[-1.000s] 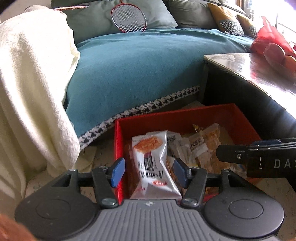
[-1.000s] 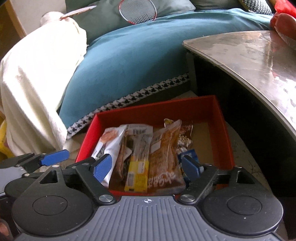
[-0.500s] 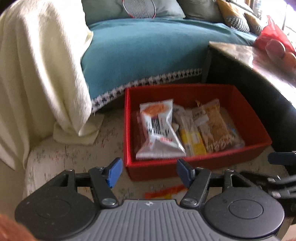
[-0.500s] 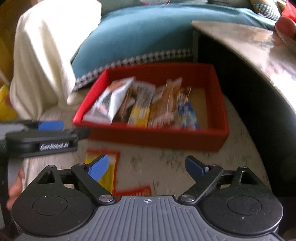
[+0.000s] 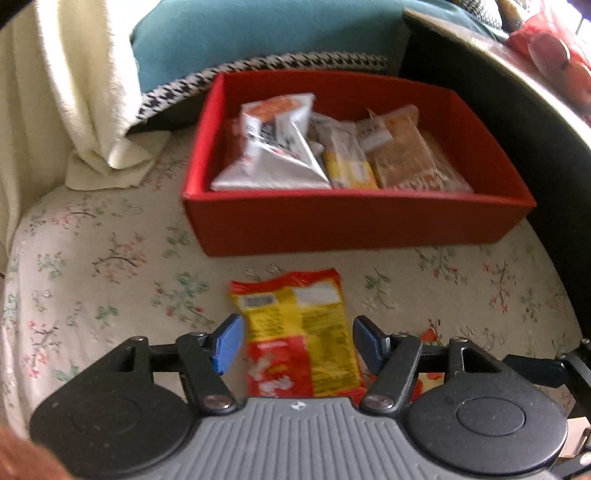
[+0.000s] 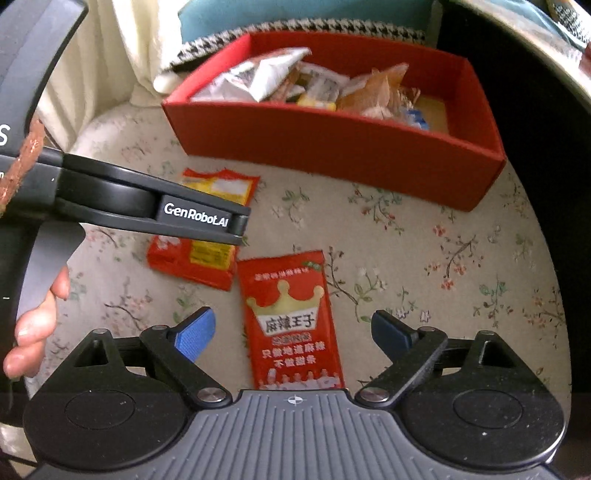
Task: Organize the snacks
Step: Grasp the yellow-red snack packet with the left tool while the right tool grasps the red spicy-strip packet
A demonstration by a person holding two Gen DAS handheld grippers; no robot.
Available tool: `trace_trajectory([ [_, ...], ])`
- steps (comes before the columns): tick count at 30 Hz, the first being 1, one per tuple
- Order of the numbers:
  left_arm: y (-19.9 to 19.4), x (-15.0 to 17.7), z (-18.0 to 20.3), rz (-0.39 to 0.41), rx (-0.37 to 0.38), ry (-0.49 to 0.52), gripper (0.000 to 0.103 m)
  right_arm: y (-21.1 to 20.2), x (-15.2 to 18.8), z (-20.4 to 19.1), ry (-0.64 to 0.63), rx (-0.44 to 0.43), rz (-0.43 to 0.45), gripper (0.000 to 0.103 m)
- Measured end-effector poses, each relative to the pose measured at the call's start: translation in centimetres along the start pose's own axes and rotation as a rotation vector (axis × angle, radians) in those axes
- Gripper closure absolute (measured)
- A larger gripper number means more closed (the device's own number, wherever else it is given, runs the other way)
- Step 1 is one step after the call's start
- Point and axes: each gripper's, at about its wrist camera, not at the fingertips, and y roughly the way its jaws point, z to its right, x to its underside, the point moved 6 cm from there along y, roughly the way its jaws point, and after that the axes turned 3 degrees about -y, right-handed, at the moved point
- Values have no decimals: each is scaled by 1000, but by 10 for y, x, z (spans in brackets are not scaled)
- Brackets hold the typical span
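Observation:
A red box [image 5: 354,221] [image 6: 332,144] holding several snack packets stands on the floral cushion. A red-and-yellow snack packet [image 5: 299,332] [image 6: 207,236] lies flat in front of it, between the fingers of my open left gripper [image 5: 297,347]. A second red packet with a crown print [image 6: 291,321] lies beside it, between the fingers of my open right gripper [image 6: 291,332]. Neither packet is gripped. The left gripper's body [image 6: 147,210] crosses the right wrist view above the first packet.
A cream blanket [image 5: 74,92] hangs at the left, a teal sofa cover [image 5: 258,33] lies behind the box, and a dark table [image 5: 535,110] stands at the right. The floral cushion [image 5: 92,258] curves off at its edges.
Both grippers have pulled back from over the box and dropped toward the cushion. The two loose red packets have come into view between the open fingers.

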Motion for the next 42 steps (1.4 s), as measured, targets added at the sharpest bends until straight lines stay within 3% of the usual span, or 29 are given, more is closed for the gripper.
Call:
trace_trajectory([
  [5, 15, 8, 6, -19, -60, 18, 39, 21, 13, 5, -4, 32, -67, 4],
  [6, 18, 9, 5, -23, -56, 16, 37, 23, 13, 3, -20, 24, -54, 0],
  [16, 23, 13, 0, 6, -86, 6, 15, 24, 12, 1, -13, 60, -1, 0],
  [21, 25, 13, 0, 25, -78, 12, 8, 23, 14, 0, -47, 43, -52, 0],
  [25, 25, 14, 2, 27, -73, 24, 6, 18, 15, -3, -87, 37, -56, 12],
  [26, 25, 14, 2, 24, -73, 20, 6, 16, 15, -4, -88, 35, -54, 19],
  [29, 24, 14, 3, 22, -68, 24, 11, 8, 15, -5, -93, 29, -53, 42],
  [33, 13, 17, 13, 39, -47, 77, 44, 4, 17, -5, -85, 11, -60, 47],
  [37, 9, 19, 18, 28, -34, 104, 48, -7, 14, 2, -50, -9, -38, 48],
  [42, 3, 14, 14, 26, 0, 69, 51, -27, 10, 17, 27, -27, 16, 48],
])
